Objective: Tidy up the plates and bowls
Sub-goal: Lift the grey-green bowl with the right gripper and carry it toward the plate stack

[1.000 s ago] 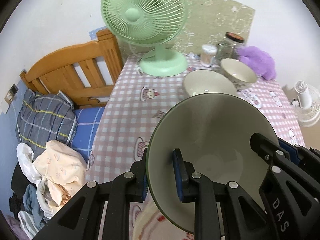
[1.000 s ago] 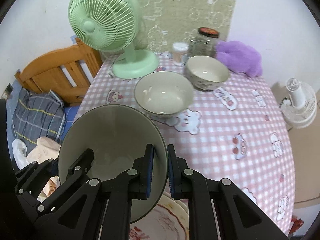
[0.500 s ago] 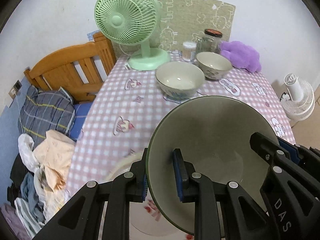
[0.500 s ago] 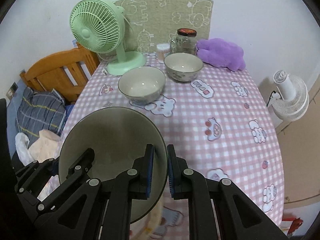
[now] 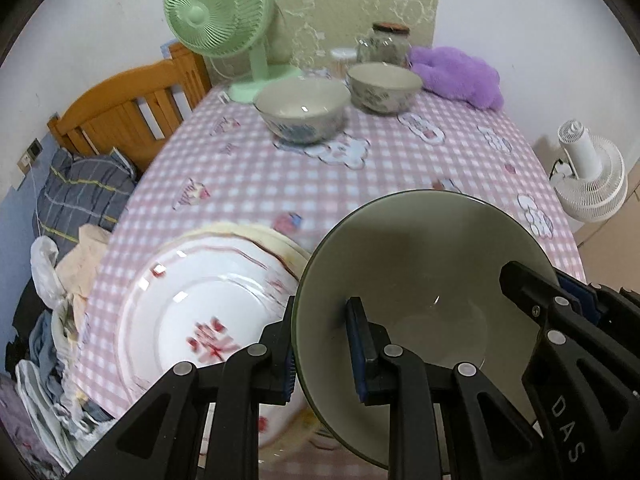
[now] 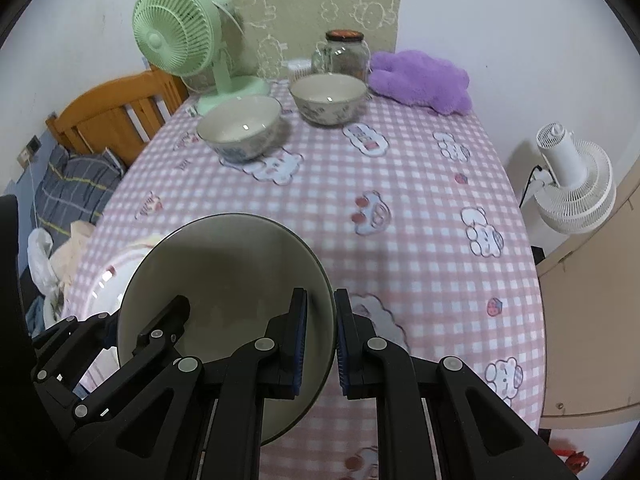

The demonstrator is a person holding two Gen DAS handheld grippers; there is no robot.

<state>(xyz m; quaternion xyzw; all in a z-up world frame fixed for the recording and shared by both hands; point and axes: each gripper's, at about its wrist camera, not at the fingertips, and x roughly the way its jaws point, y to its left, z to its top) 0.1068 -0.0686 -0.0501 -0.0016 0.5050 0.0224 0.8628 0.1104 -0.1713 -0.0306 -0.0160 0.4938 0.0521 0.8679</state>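
Note:
I hold a large grey-green bowl [image 5: 432, 280] [image 6: 224, 280] above the near part of the pink checked table [image 6: 400, 208], tilted a little. My left gripper [image 5: 320, 344] is shut on its left rim and my right gripper [image 6: 320, 340] is shut on its right rim. Below and to the left of the bowl lies a stack of white plates with red marks [image 5: 200, 300], partly hidden in the right wrist view [image 6: 108, 276]. Two pale patterned bowls stand far back on the table: one on the left [image 5: 300, 108] [image 6: 240, 124] and one on the right [image 5: 384, 84] [image 6: 328, 96].
At the back of the table stand a green fan [image 6: 180, 44], a glass jar [image 6: 340, 56] and a purple plush [image 6: 420, 80]. A white fan [image 6: 572, 184] stands on the floor to the right. A wooden bed frame [image 5: 120, 108] and piled clothes lie to the left.
Both grippers have drawn back toward the table's near edge with the bowl. The fan and the far bowls now look smaller, and the plate stack has come into view below the bowl.

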